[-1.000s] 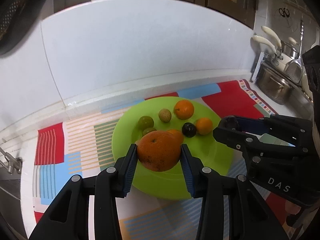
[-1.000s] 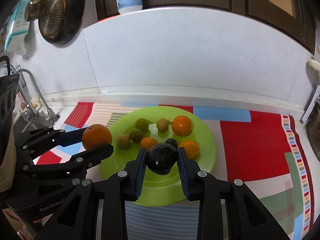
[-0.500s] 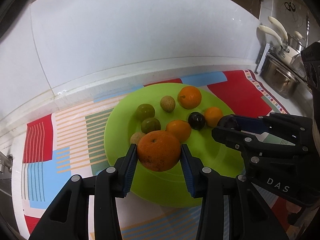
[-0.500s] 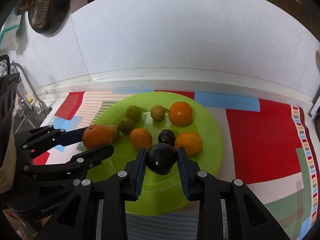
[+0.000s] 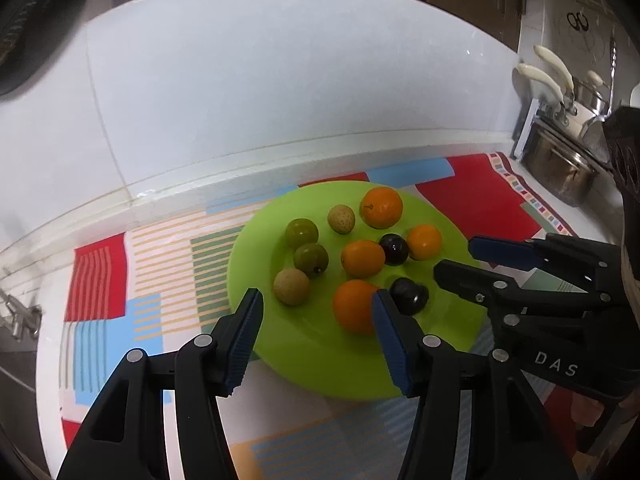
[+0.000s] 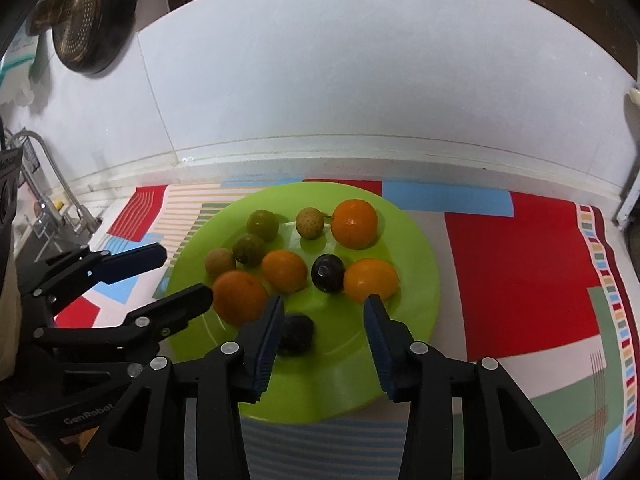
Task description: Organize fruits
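Fruits on green plate: ten counted. Four oranges, smooth and round; two green plums, glossy; two tan lychee-like fruits, rough-skinned; two dark plums, shiny. Large orange is seen lying against the inner pad of the left gripper, dark plum beside the right gripper. Both pairs of jaws, just opened, are parted with nothing clasped. Plate is set on striped patchwork mat.

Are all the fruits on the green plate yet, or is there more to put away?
Every fruit in view lies on the green plate. The big orange and the dark plum sit there loose. The left gripper and right gripper have just been opening, with nothing pressed between their pads. No fruit shows on the striped mat, so little seems left.
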A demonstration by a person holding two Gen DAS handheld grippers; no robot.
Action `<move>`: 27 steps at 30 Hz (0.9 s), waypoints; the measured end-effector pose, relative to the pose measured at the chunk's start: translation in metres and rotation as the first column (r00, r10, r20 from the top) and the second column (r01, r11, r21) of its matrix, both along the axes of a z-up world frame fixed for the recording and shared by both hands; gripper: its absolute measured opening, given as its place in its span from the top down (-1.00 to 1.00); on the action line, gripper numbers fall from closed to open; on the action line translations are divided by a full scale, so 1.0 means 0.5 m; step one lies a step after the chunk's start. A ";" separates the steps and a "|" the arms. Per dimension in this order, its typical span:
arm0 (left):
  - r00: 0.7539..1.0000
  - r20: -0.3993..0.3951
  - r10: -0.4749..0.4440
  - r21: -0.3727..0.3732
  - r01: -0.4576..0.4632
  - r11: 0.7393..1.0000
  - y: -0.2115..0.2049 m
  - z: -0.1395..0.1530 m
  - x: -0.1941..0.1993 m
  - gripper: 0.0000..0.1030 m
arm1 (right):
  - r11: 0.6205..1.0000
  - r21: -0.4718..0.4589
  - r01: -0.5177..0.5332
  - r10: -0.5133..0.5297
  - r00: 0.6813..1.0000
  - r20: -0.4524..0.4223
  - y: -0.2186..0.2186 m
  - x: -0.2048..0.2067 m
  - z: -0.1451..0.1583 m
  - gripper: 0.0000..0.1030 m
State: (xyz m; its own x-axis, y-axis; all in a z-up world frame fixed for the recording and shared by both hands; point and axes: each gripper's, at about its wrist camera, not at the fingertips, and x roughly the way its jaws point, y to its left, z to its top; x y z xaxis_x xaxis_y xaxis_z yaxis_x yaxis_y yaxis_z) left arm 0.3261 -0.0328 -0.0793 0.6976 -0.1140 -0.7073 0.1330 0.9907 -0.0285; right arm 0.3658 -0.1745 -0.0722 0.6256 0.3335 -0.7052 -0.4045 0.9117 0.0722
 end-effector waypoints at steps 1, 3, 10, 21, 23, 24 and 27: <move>1.000 0.006 0.008 0.004 -0.008 1.000 0.001 0.005 -0.007 -0.10 | 1.000 0.000 0.003 -0.003 1.000 0.006 -0.002 -0.006 0.003 0.18; 0.999 0.022 0.027 0.009 -0.028 1.000 0.004 0.020 -0.023 -0.14 | 1.000 -0.001 0.013 -0.013 1.000 0.019 -0.007 -0.020 0.012 0.17; 0.994 0.070 0.087 -0.007 -0.087 0.996 0.015 0.070 -0.083 -0.30 | 0.998 0.035 0.047 -0.049 0.997 0.063 -0.030 -0.074 0.050 0.17; 0.981 0.134 0.137 -0.020 -0.135 0.991 0.016 0.139 -0.202 -0.52 | 0.997 0.053 0.049 -0.056 0.987 0.152 -0.051 -0.201 0.121 -0.04; 0.980 0.144 0.140 -0.025 -0.138 0.990 0.016 0.151 -0.227 -0.56 | 0.998 0.053 0.041 -0.049 0.985 0.163 -0.055 -0.225 0.132 -0.04; 0.979 0.149 0.141 -0.026 -0.138 0.990 0.013 0.155 -0.236 -0.57 | 0.998 0.053 0.039 -0.047 0.984 0.169 -0.057 -0.237 0.137 -0.04; 0.976 0.163 0.141 -0.022 -0.140 0.990 0.006 0.166 -0.270 -0.62 | 0.998 0.055 0.039 -0.048 0.982 0.185 -0.065 -0.269 0.149 -0.04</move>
